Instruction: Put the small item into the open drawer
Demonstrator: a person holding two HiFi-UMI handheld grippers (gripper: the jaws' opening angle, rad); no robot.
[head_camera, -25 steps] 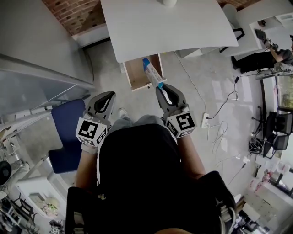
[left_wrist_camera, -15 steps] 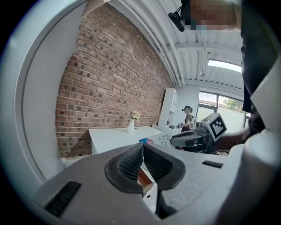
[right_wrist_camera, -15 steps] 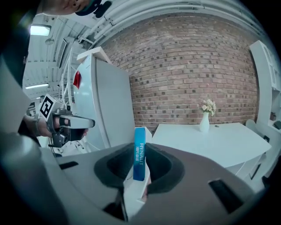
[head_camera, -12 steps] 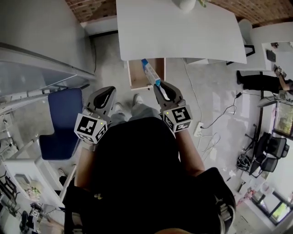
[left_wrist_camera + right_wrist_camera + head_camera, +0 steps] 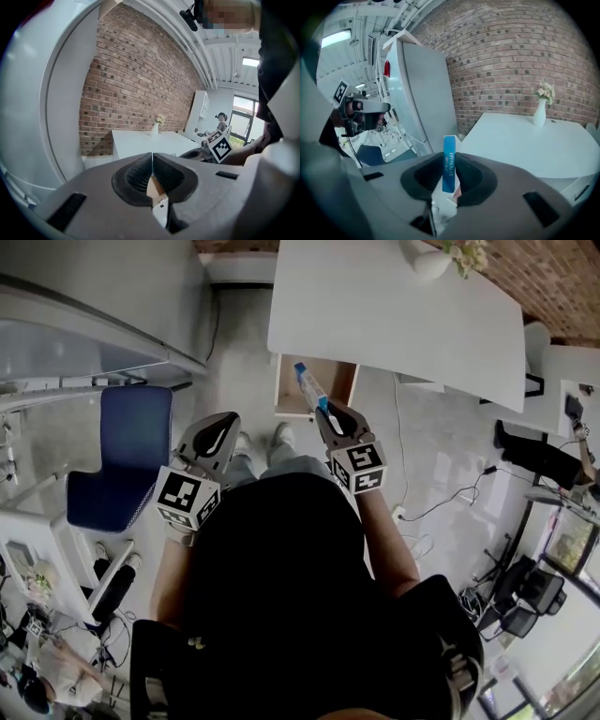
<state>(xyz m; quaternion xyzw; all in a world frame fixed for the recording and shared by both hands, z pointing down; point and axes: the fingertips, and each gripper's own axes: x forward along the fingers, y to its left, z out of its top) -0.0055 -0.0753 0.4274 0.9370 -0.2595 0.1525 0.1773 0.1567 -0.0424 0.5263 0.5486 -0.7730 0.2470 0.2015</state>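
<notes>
Box (image 5: 307, 383), one, blue, clamped in right gripper (image 5: 330, 414) fingers; left gripper (image 5: 223, 420) fingers together.

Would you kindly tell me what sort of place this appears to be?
Probably an office or lab workspace: a white table with an open drawer stands by a brick wall, a blue chair sits nearby, and cables trail across the floor.

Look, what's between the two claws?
The person's shoes, on the grey floor, show in the head view between the left claw and the right claw holding the blue box.
</notes>
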